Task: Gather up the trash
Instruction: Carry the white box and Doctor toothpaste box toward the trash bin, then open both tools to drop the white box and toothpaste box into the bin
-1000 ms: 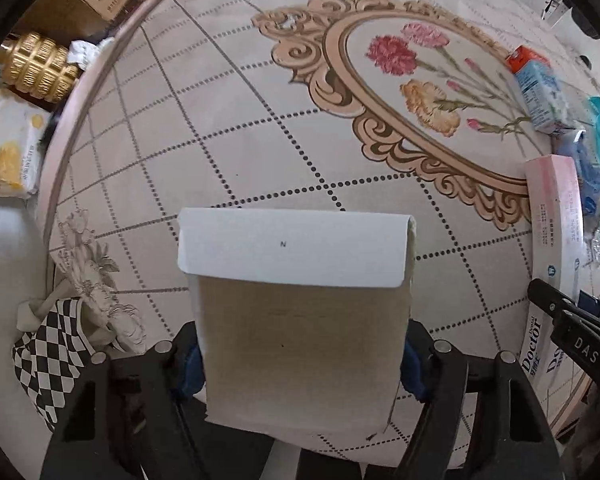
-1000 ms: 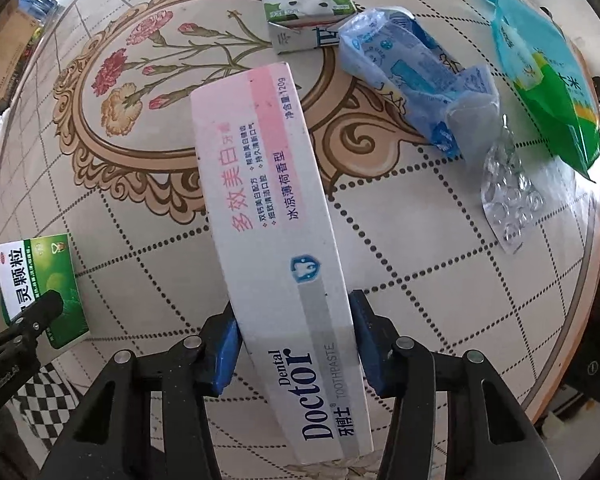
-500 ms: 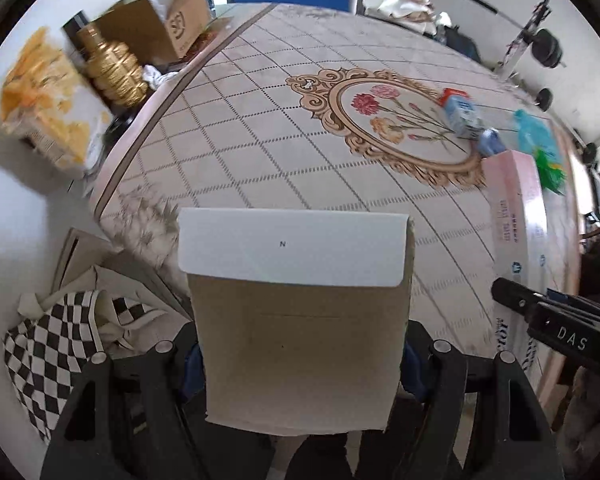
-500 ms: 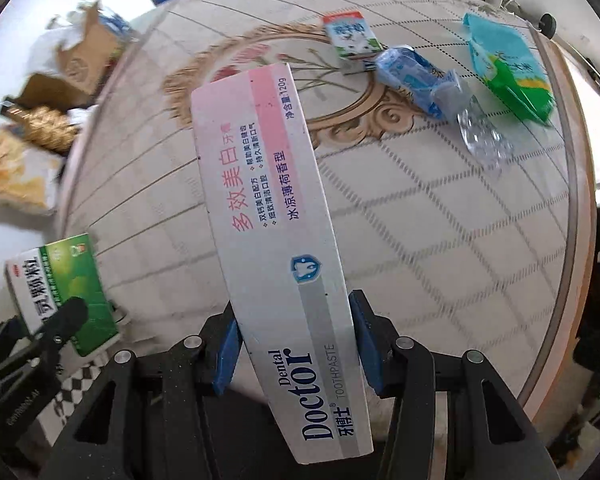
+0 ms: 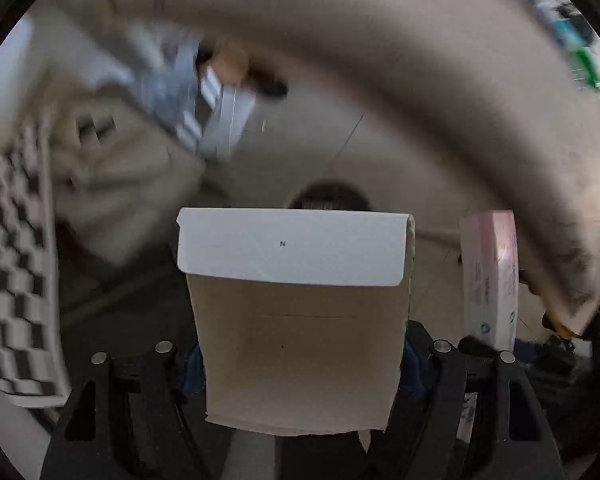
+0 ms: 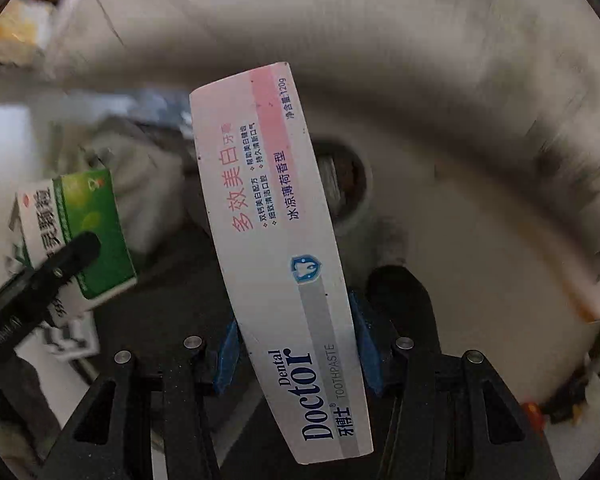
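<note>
My left gripper (image 5: 300, 356) is shut on a small cardboard box (image 5: 296, 320); its brown back and white flap face the camera. In the right wrist view the same box shows its green and white printed face (image 6: 88, 236), held at the left. My right gripper (image 6: 296, 348) is shut on a long white and pink Dental Doctor toothpaste box (image 6: 276, 240). That box also shows in the left wrist view (image 5: 490, 276), at the right. Both grippers are off the table, below its edge, over the floor.
The round table's rim (image 5: 440, 92) sweeps blurred across the top of both views. A black and white checkered cloth bag (image 5: 12, 272) hangs at the left, with pale crumpled items (image 5: 204, 104) beside it. A round dark floor fitting (image 6: 344, 180) lies behind the toothpaste box.
Both grippers have swung down and away from the tabletop, keeping hold of their boxes. The tabletop with its remaining trash has dropped out of view; floor and bag now fill the frames.
</note>
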The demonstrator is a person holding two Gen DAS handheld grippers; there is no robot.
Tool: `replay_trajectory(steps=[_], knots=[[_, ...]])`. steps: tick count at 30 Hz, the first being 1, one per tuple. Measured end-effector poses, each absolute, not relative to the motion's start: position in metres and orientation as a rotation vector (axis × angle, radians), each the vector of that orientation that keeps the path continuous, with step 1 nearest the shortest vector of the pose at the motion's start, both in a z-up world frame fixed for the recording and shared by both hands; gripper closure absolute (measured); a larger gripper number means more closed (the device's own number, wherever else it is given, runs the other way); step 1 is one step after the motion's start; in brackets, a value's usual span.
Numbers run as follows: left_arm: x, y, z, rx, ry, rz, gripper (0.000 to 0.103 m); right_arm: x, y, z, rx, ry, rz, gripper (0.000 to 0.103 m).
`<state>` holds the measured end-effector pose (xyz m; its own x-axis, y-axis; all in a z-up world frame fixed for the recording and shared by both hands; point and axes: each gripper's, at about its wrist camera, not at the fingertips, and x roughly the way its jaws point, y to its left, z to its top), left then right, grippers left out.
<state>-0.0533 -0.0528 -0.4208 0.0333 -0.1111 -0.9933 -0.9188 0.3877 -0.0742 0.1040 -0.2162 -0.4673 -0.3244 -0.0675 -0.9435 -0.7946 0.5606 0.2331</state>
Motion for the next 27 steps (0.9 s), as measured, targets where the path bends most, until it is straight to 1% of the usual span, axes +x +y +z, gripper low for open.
replay_trajectory(steps=[2,3,4,5,6,8,10,14,19,23,26,27], knots=[[-0.058,-0.051,-0.486,-1.092,1.444,0.808,0.030,0.099,-0.221,-0.525,-0.751,1.815,0.835,0.051],[-0.059,-0.050,-0.506,-1.117,1.451,0.801,0.030,0.099,-0.221,-0.548,-0.760,1.832,0.817,0.051],[-0.059,-0.048,-0.540,-1.160,1.462,0.789,0.030,0.100,-0.221,-0.581,-0.776,1.852,0.790,0.051],[-0.059,-0.046,-0.565,-1.189,1.470,0.783,0.030,0.101,-0.219,-0.601,-0.783,1.861,0.779,0.051],[-0.058,-0.042,-0.603,-1.230,1.475,0.764,0.030,0.103,-0.216,-0.632,-0.793,1.874,0.764,0.051],[-0.054,-0.034,-0.656,-1.286,1.487,0.739,0.030,0.110,-0.210,-0.683,-0.801,1.894,0.751,0.051],[-0.049,-0.026,-0.705,-1.358,1.482,0.684,0.030,0.119,-0.200,-0.735,-0.825,1.901,0.748,0.051],[-0.043,-0.017,-0.777,-1.450,1.472,0.635,0.030,0.137,-0.181,-0.813,-0.829,1.944,0.737,0.050],[-0.034,-0.016,-0.819,-1.484,1.477,0.615,0.029,0.145,-0.158,-0.865,-0.862,1.935,0.741,0.050],[-0.032,-0.016,-0.821,-1.485,1.483,0.594,0.027,0.149,-0.150,-0.874,-0.848,1.943,0.744,0.050],[-0.032,-0.015,-0.808,-1.450,1.486,0.620,0.017,0.152,-0.143,-0.874,-0.850,1.942,0.771,0.048],[-0.035,-0.013,-0.802,-1.444,1.480,0.628,0.001,0.151,-0.140,-0.872,-0.853,1.937,0.786,0.034]])
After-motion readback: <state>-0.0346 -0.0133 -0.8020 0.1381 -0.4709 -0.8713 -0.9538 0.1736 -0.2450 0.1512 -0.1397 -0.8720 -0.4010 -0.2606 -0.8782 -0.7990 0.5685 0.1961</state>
